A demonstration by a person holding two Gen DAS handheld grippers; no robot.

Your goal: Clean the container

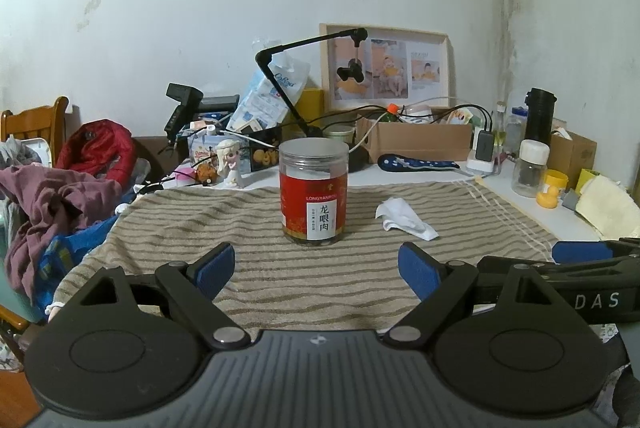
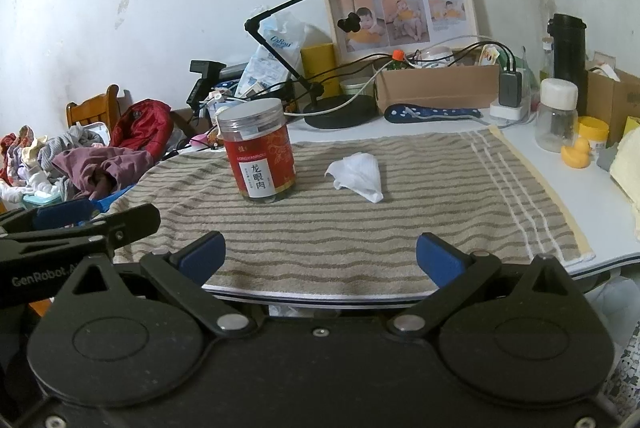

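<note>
Left wrist, cylindrical clear jar (image 1: 313, 191), crumpled tissue (image 1: 405, 219)

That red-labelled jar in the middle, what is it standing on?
The jar stands upright on a striped towel spread over a white table. A crumpled white tissue lies on the towel beside it, apart. The tabletop under the towel is covered.

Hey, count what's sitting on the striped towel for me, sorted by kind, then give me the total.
Jars with a red label: 1, the lidded jar standing upright.
Crumpled white wipes: 1, the wipe lying to the jar's right, apart from it.
Total on the striped towel: 2.
Both grippers are short of them, jaws open and empty.
</note>
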